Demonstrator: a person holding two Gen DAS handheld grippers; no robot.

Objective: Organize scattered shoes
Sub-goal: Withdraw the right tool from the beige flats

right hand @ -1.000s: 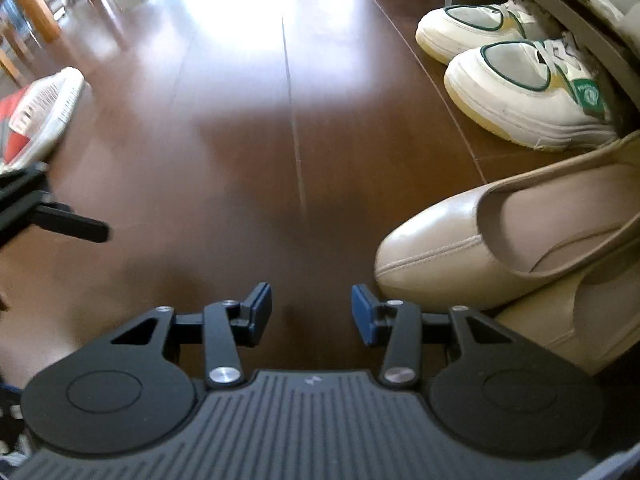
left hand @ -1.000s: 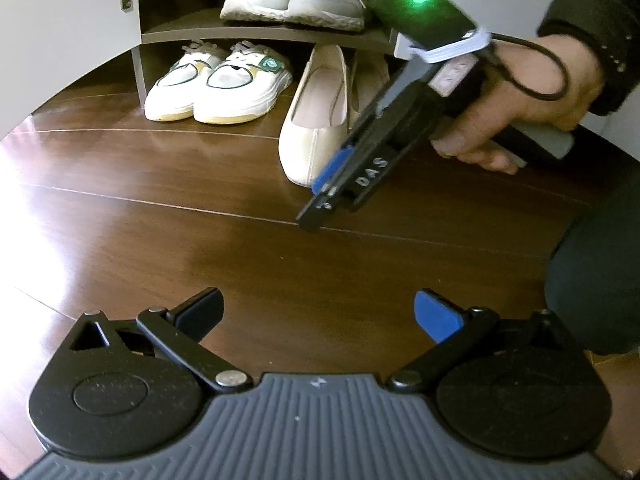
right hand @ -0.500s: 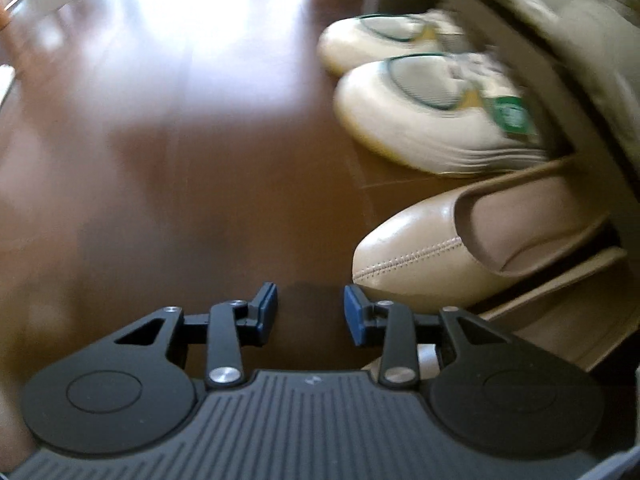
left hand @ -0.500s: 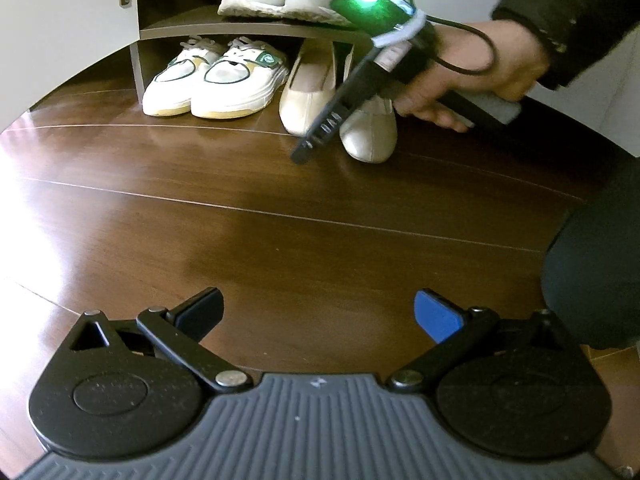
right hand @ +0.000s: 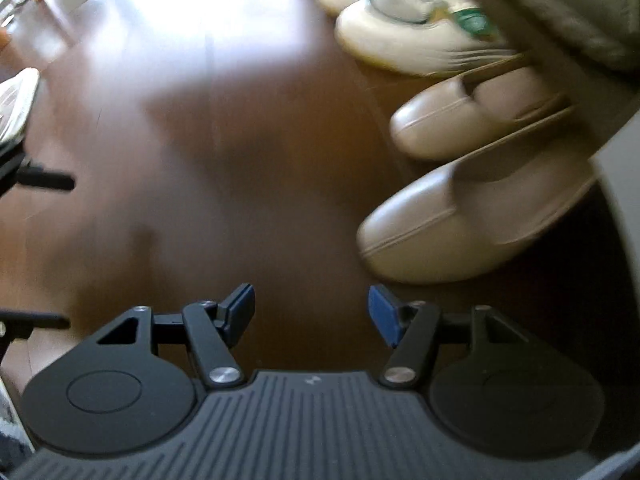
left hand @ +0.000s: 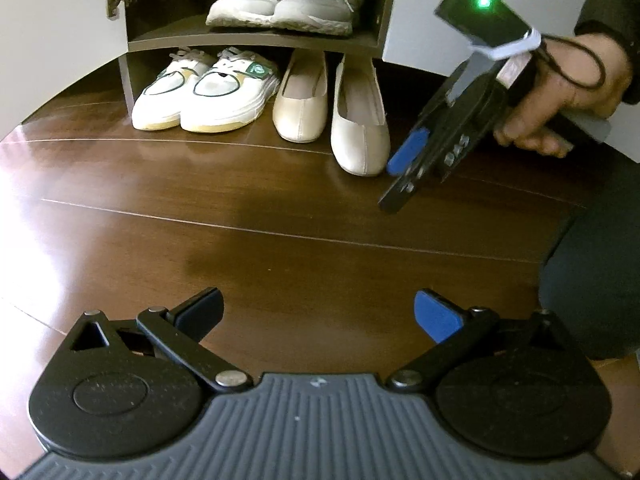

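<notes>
Two beige flat shoes (left hand: 360,120) (right hand: 464,216) lie side by side on the floor, heels under the lower shelf of the shoe cabinet (left hand: 256,40). White-and-green sneakers (left hand: 208,92) (right hand: 412,40) stand to their left, and grey sneakers (left hand: 288,4) sit on the upper shelf. My right gripper (right hand: 312,312) (left hand: 396,176), held by a hand (left hand: 568,92), hangs just right of the nearer flat's toe; its jaws are opening with nothing between them. My left gripper (left hand: 318,312) hovers open over bare floor, well in front of the cabinet.
Dark wooden floor (left hand: 200,220) stretches in front of the cabinet. The white cabinet door (left hand: 60,20) stands open at the left. A person's dark-clad leg (left hand: 592,280) is at the right. Another shoe (right hand: 16,100) lies far off at the left edge of the right wrist view.
The right gripper has swung away from in front of the flats to their right side and its jaws have spread wider. Both flats now lie parallel under the shelf. My left gripper has stayed put.
</notes>
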